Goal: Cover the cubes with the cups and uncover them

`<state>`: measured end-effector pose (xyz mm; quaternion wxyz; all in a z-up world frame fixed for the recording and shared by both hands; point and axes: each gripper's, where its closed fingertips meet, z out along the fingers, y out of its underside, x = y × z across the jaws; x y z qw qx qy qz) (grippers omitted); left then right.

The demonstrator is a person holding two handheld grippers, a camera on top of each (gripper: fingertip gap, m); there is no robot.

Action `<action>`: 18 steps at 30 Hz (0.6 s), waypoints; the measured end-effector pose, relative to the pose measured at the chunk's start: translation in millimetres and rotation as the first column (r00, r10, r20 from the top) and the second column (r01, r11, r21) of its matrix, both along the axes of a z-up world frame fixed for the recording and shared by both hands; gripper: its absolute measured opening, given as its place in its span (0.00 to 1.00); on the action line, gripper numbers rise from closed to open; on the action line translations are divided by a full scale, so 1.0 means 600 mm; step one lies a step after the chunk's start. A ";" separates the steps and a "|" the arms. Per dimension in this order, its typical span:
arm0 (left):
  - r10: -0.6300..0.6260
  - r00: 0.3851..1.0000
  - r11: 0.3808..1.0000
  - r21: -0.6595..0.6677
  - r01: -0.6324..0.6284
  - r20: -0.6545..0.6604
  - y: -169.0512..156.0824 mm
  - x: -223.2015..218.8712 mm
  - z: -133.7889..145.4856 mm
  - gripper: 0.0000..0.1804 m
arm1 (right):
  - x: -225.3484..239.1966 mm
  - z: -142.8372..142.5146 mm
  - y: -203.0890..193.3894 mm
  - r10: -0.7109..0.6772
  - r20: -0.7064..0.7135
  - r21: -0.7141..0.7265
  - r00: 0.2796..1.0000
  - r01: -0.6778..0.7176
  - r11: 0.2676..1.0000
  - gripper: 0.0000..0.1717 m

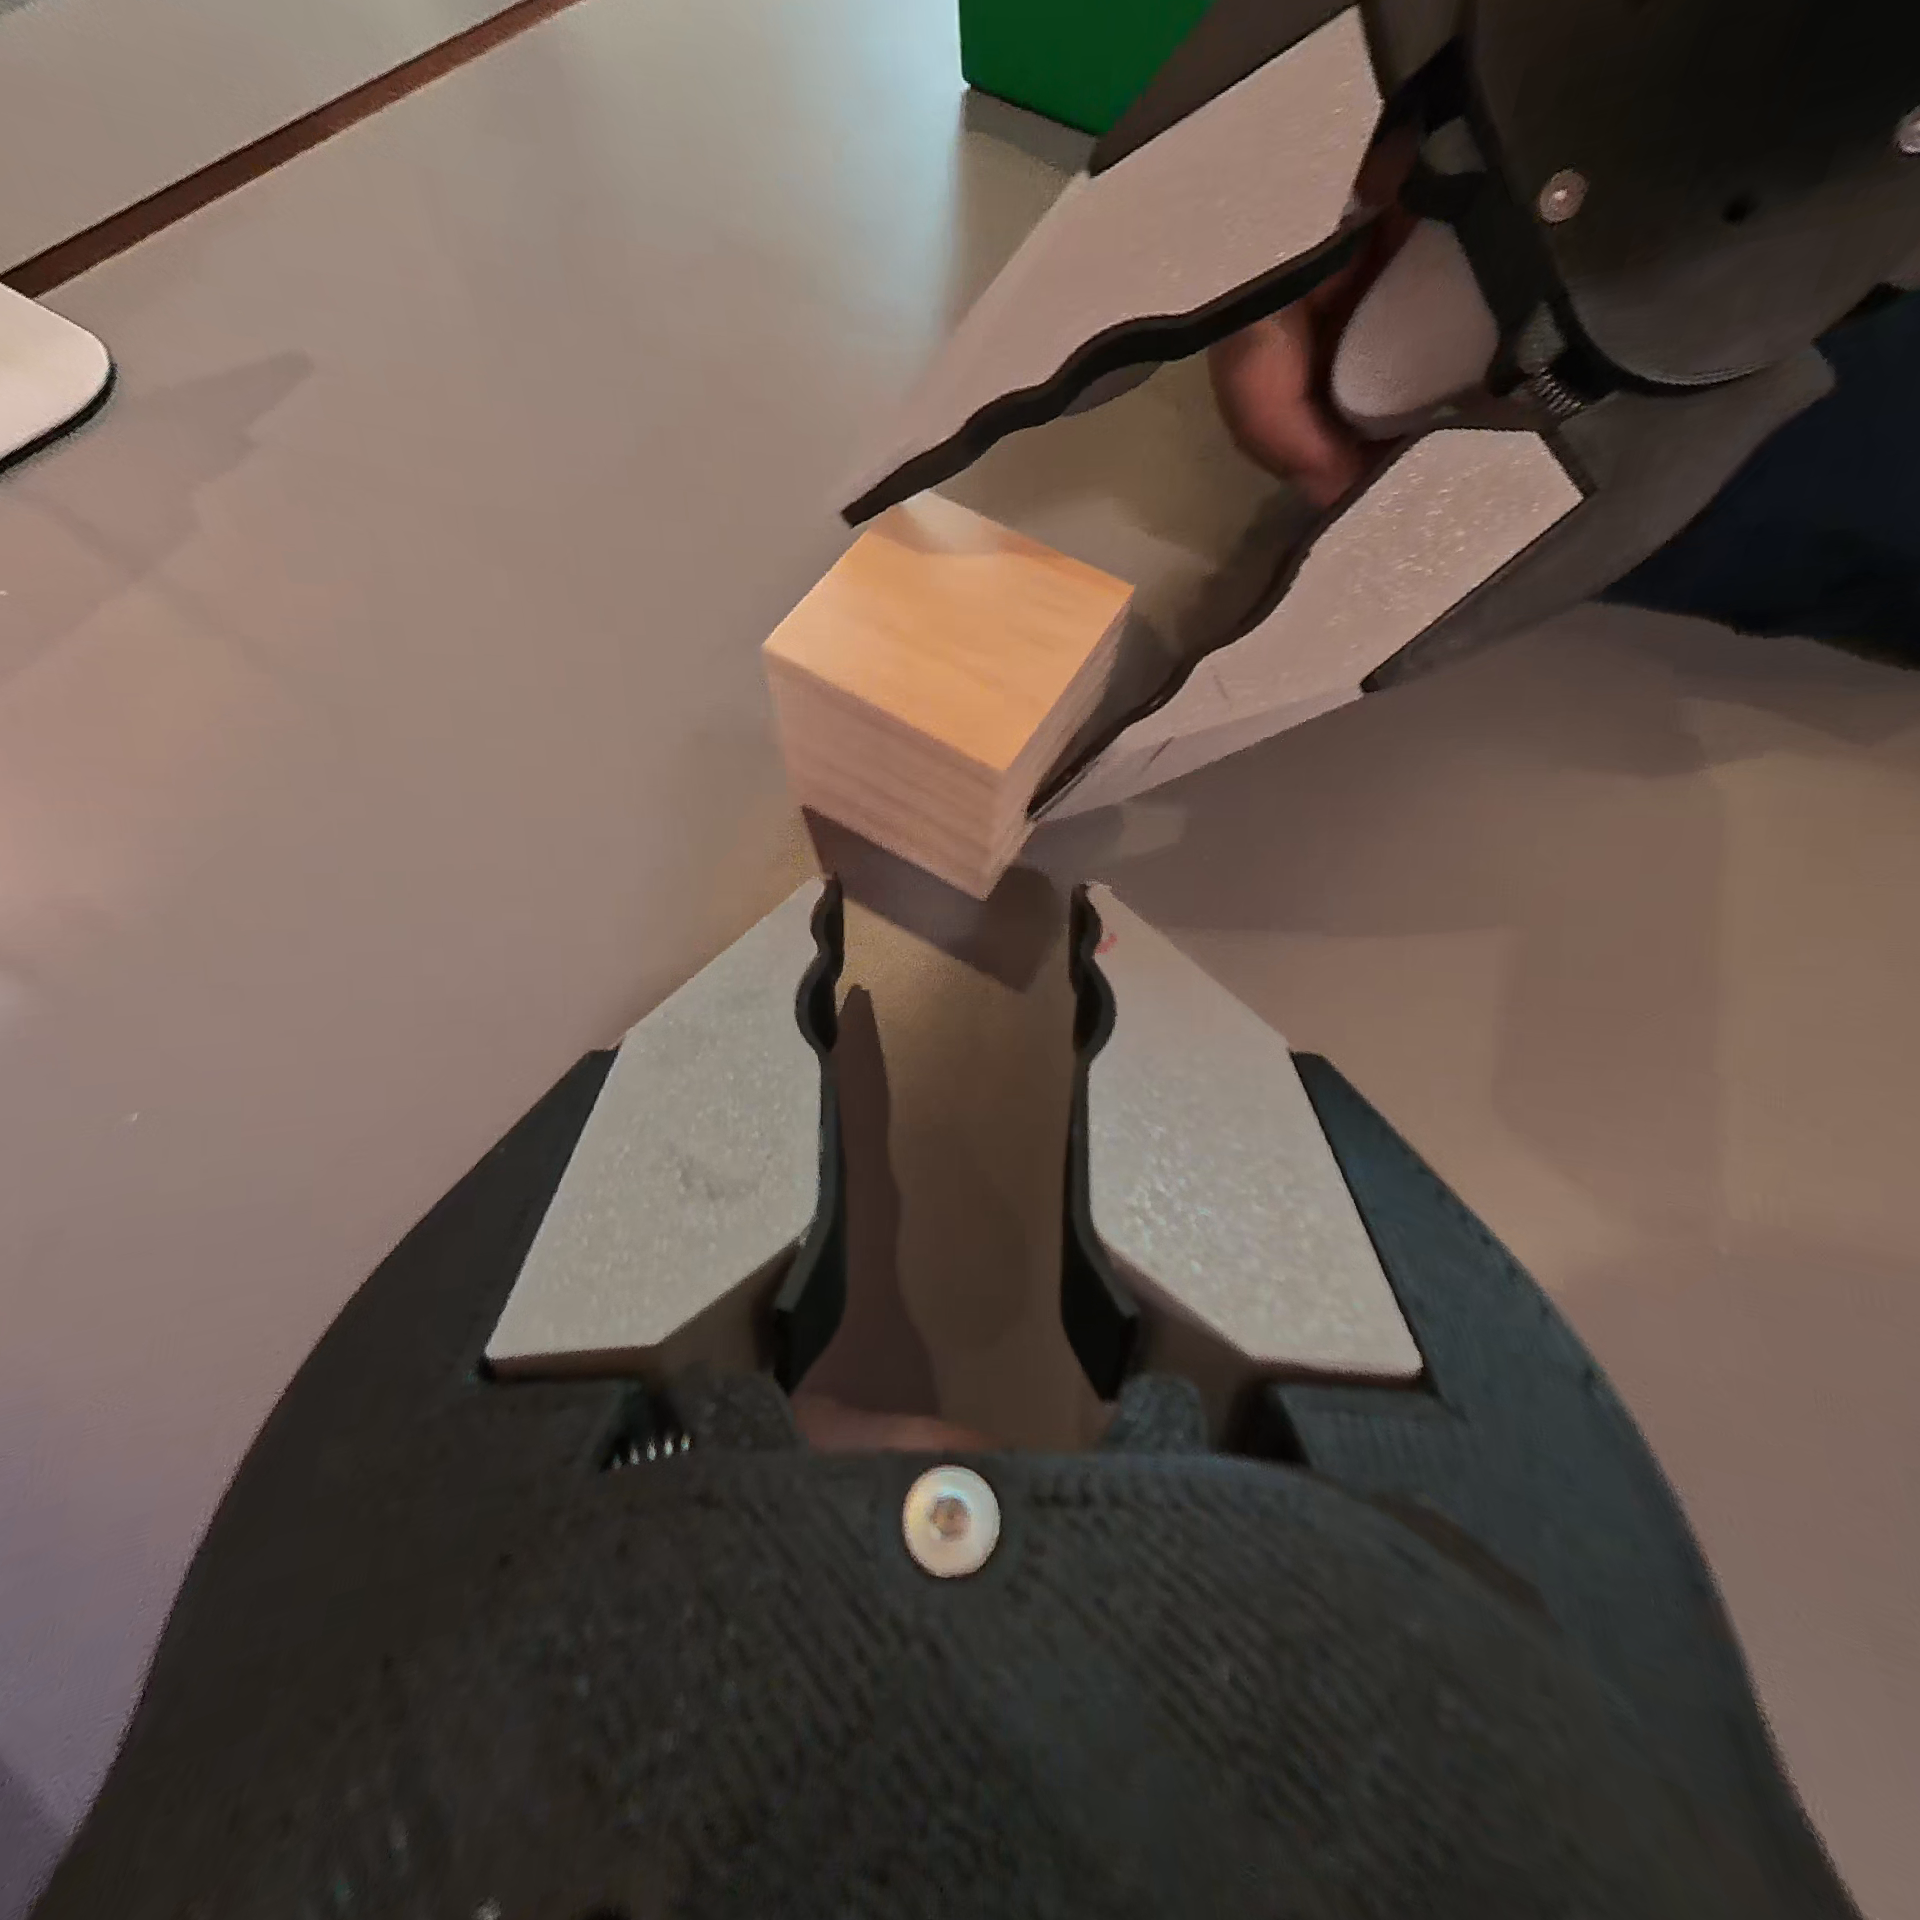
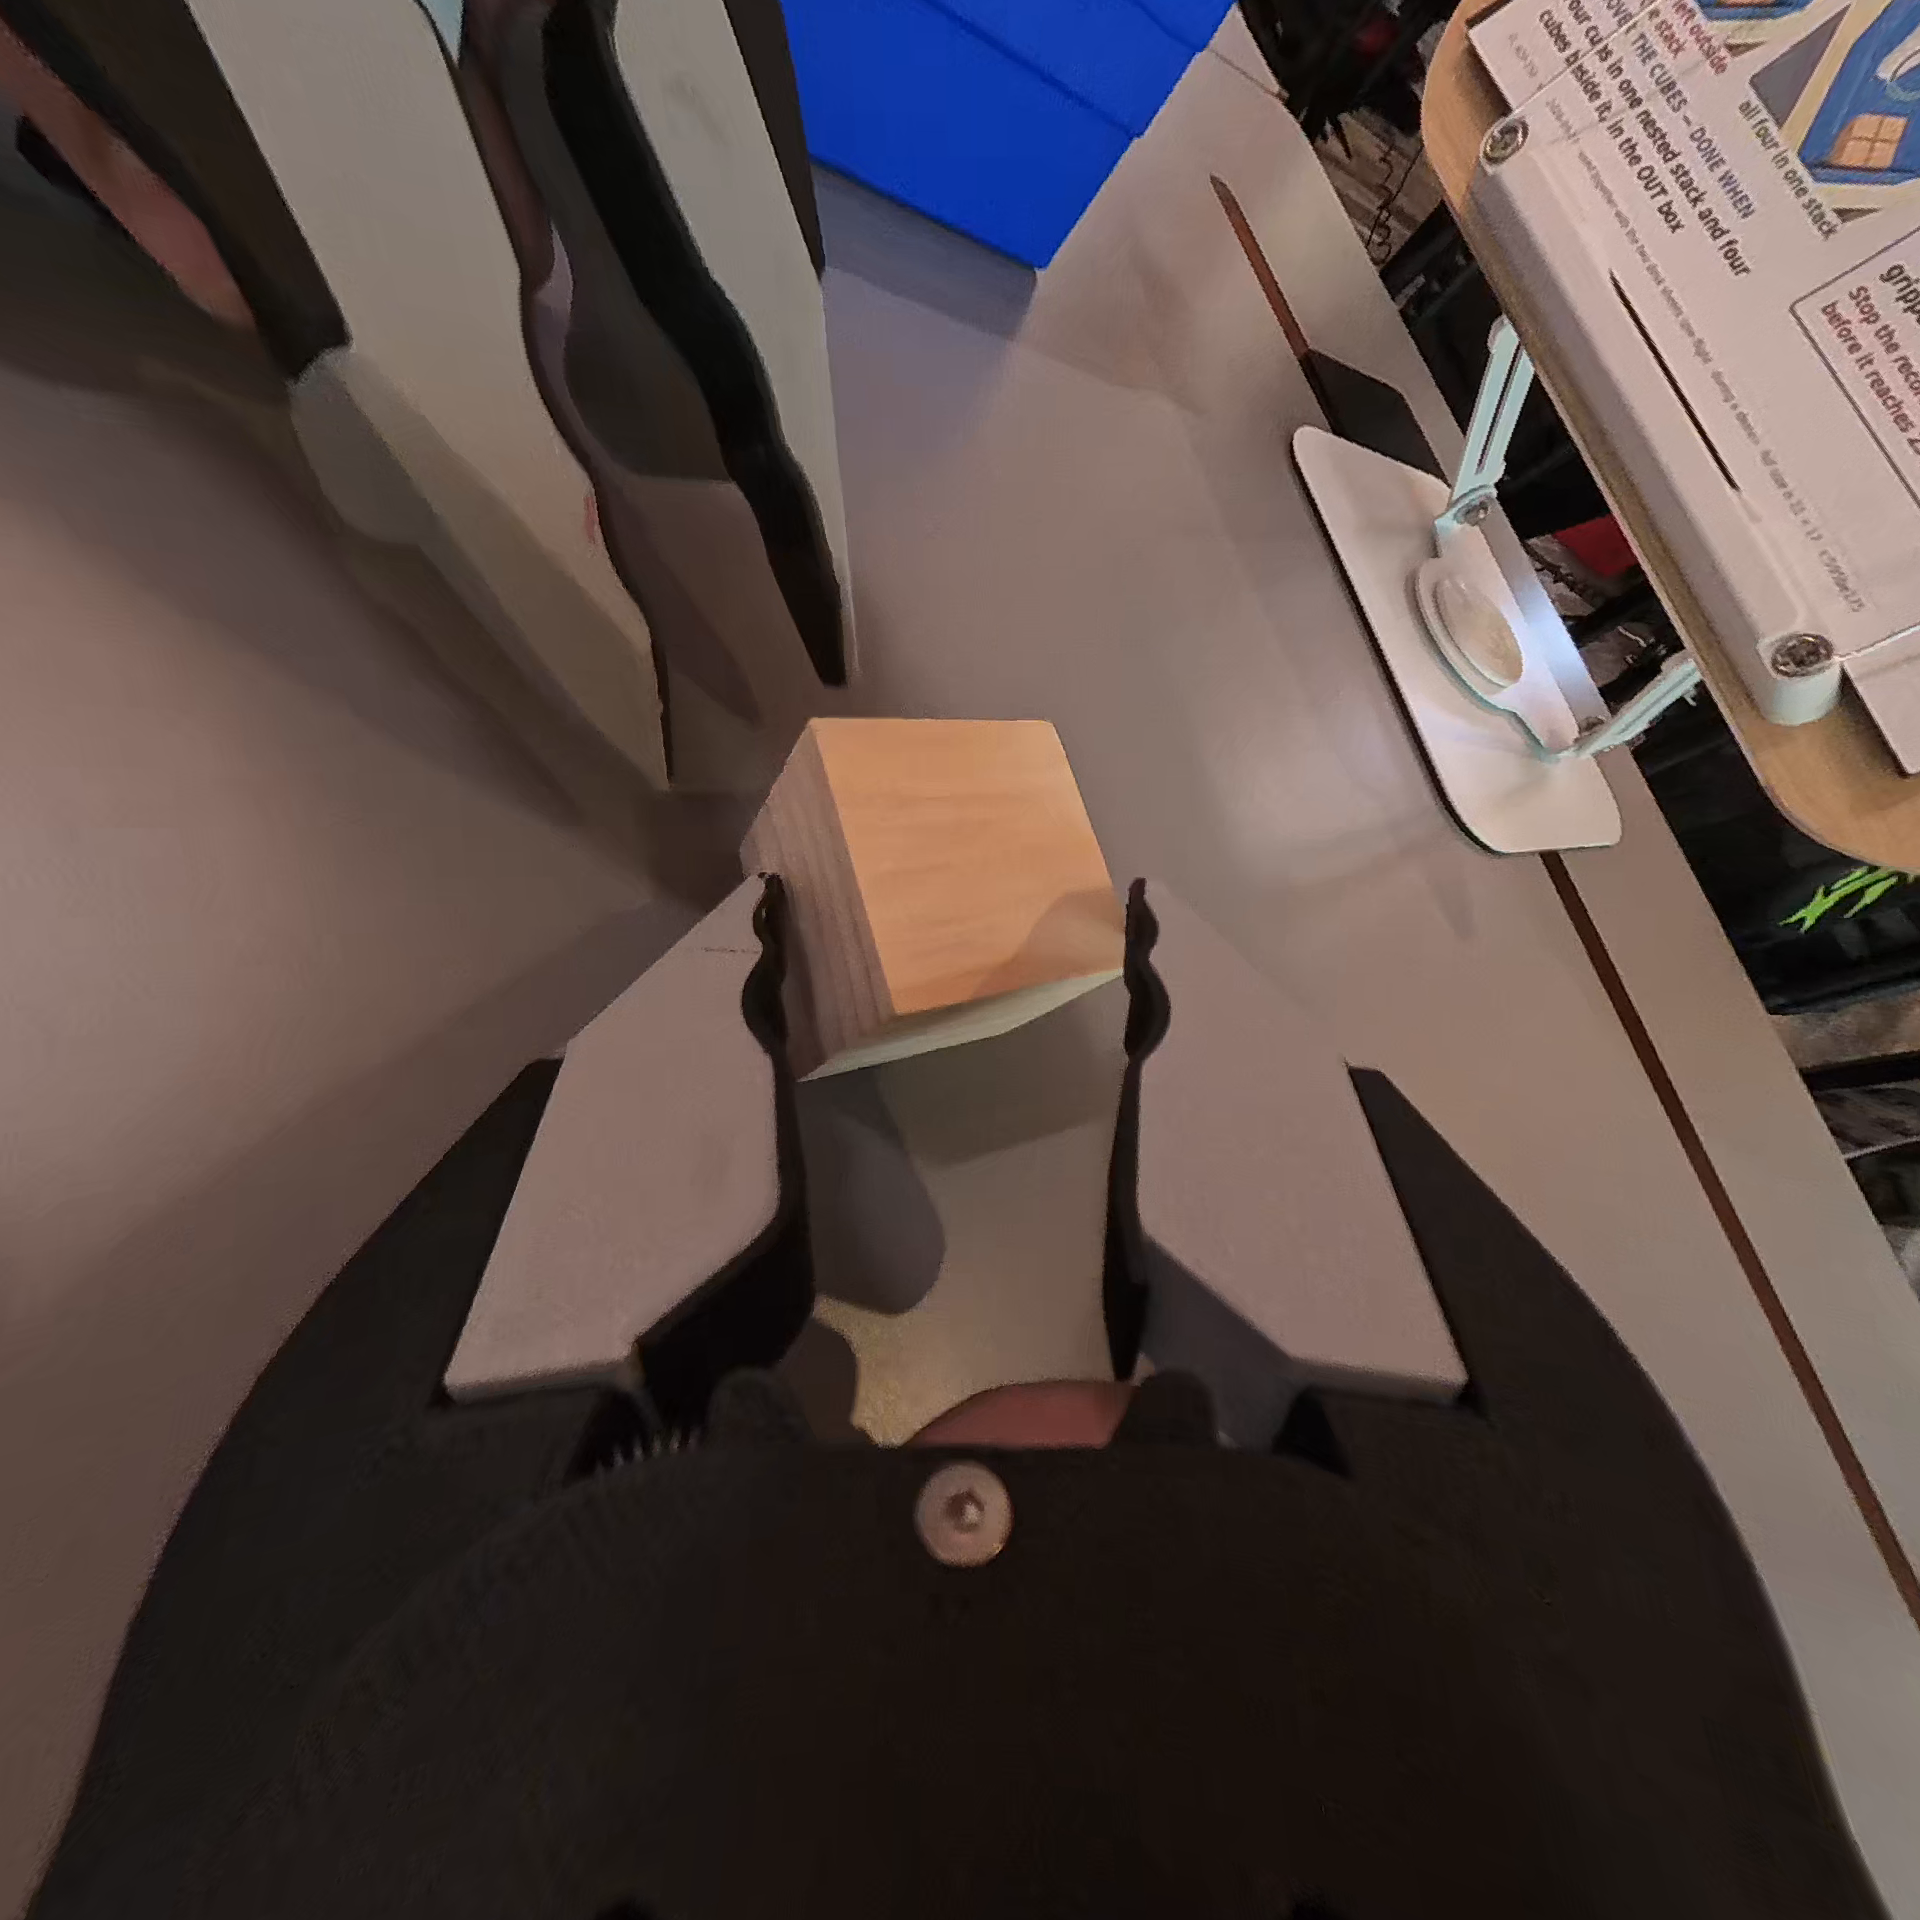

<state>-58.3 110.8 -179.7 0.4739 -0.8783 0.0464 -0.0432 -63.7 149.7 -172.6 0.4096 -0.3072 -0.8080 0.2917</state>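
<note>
1. Right tool (image 2: 951, 894): we see its fingers spread around the wooden cube (image 2: 940, 883). The left pad (image 2: 771, 956) lies against one face; whether the other presses, we cannot tell.
2. Left tool (image 1: 956, 904): fingers apart, holding nothing, just short of the cube (image 1: 935, 717).
3. Cube: appears tipped on the grey table (image 1: 416, 623), between both tools.
4. Step: we judge a cube is being positioned; no cup shows. Next calls for setting it flat, then fetching a cup.
5. Surroundings: a blue box (image 2: 966, 125), a green box (image 1: 1060, 52), and an instruction board on a white stand (image 2: 1455, 644) at the table's edge.
</note>
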 end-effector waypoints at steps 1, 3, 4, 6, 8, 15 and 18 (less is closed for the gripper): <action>0.007 1.000 1.000 0.004 -0.007 0.003 0.000 -0.002 0.001 0.23 | 0.003 0.001 0.006 -0.003 0.003 0.015 1.000 0.003 1.000 0.36; 0.016 1.000 1.000 0.012 -0.016 0.008 0.000 -0.004 0.003 0.23 | 0.011 0.002 0.020 -0.011 0.006 0.051 1.000 0.011 0.999 0.36; 0.018 1.000 1.000 0.015 -0.018 0.008 0.000 -0.005 0.004 0.23 | 0.016 0.003 0.028 -0.015 0.009 0.075 1.000 0.014 0.997 0.37; 0.022 1.000 1.000 0.015 -0.022 0.005 0.000 -0.006 0.004 0.23 | 0.028 0.004 0.046 -0.028 0.017 0.127 0.999 0.026 0.992 0.37; 0.022 1.000 1.000 0.015 -0.022 0.001 0.000 -0.006 0.004 0.23 | 0.044 0.005 0.065 -0.042 0.035 0.159 0.999 0.035 0.987 0.36; 0.023 1.000 1.000 0.012 -0.023 0.000 0.000 -0.006 0.003 0.23 | 0.066 0.021 0.099 -0.086 0.053 0.057 0.995 0.083 0.995 0.30; 0.021 1.000 1.000 0.011 -0.021 -0.001 0.000 -0.006 0.003 0.23 | 0.063 0.050 0.087 -0.073 -0.017 -0.008 0.997 0.073 0.997 0.30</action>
